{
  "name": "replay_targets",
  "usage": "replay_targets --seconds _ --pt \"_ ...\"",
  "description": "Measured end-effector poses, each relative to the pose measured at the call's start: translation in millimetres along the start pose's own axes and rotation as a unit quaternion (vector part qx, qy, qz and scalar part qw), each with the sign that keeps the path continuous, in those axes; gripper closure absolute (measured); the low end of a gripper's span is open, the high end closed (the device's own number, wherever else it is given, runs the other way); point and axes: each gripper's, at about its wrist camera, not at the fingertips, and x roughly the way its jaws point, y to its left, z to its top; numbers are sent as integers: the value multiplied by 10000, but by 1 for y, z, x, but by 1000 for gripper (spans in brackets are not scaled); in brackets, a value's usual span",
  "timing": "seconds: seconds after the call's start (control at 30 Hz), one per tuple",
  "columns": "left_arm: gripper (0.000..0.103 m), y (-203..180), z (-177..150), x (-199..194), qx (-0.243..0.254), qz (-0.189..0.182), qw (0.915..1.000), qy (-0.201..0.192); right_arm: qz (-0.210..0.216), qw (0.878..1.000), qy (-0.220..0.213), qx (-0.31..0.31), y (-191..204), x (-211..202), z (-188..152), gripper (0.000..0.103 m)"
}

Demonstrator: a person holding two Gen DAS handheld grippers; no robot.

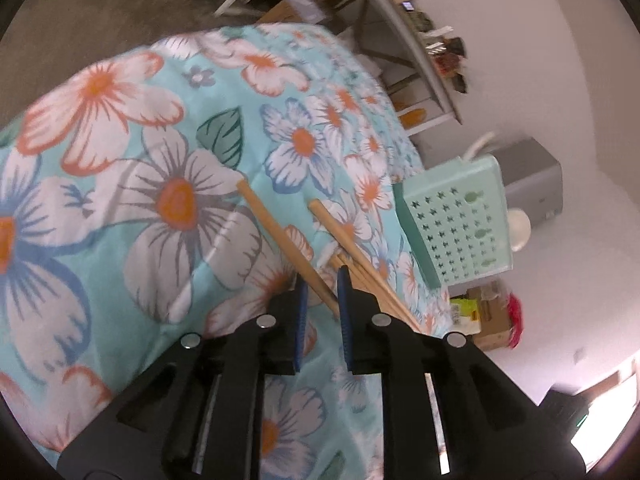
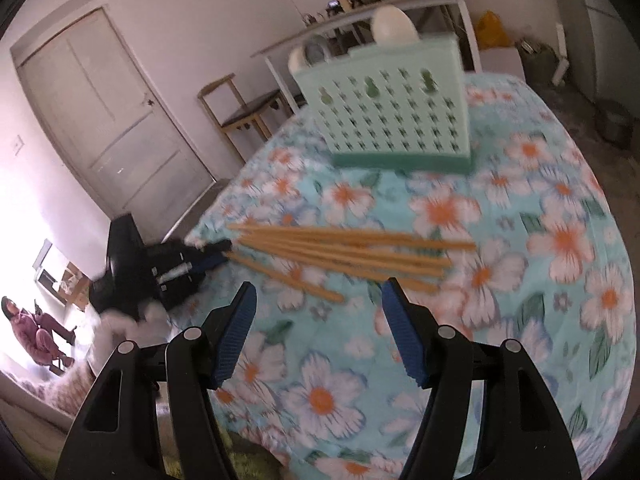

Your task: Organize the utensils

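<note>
Room: white walls, a panelled door [image 2: 116, 120], a wooden chair [image 2: 240, 112] and a cluttered shelf [image 2: 360, 16] behind; a seated person [image 2: 32, 328] far off at the left edge of the right wrist view.
Counter: draped in a turquoise cloth [image 1: 120, 160] printed with orange-centred white flowers; it carries everything of concern.
Chopsticks: a loose bundle of pale wooden chopsticks [image 2: 344, 252] lying flat on the cloth, roughly parallel but fanned at one end; plain, slender, of like length; one stick [image 1: 280, 236] is splayed away from the others.
Holder: a mint-green perforated utensil holder [image 2: 392, 116] standing upright near the far edge of the counter, well apart from the bundle; pale rounded items [image 2: 394, 26] rise from behind its rim, what they are cannot be told; no chopstick shows in it.
Left tongs [image 1: 322, 284]: nearly pressed together at the near end of the bundle; the splayed stick runs between the blue pads, and the grip appears to be on it, though the blur leaves the contact uncertain.
Right tongs [image 2: 318, 296]: spread wide and empty, hovering above the cloth just short of the bundle.
Progress: early, by appearance; the chopsticks are gathered but none is stowed.
Remaining: lifting the sticks and standing them in the holder, probably several at a time.
</note>
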Motion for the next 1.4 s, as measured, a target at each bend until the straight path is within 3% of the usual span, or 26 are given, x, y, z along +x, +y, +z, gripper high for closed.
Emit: replay_targets --seconds 0.2,0.33,0.57,0.73,0.9,0.93,1.1,1.4 --pt "85 -9 -14 -11 902 77 9957 -197 209 9978 128 -617 30 31 37 49" --pt "84 -12 -18 -14 1289 68 9912 -282 483 9910 495 -1145 60 73 63 58" --pt "83 -12 -22 -16 1589 -92 9867 -339 775 9588 1599 -2216 105 160 75 74" --pt "83 -11 -23 -16 1711 -170 9844 -373 736 9340 2256 -2672 116 202 69 75" --pt "83 -11 -21 -14 1742 -211 9838 -357 664 9221 2515 -2867 119 222 68 80" --pt "83 -11 -21 -14 1752 -220 9837 -353 644 9215 2509 -2893 121 223 70 85" --pt "83 -11 -20 -14 1785 -235 9831 -345 620 9278 2249 -2911 126 218 86 90" --pt "83 -12 -21 -17 1705 -97 9844 -419 281 9699 832 -2269 108 145 149 92"
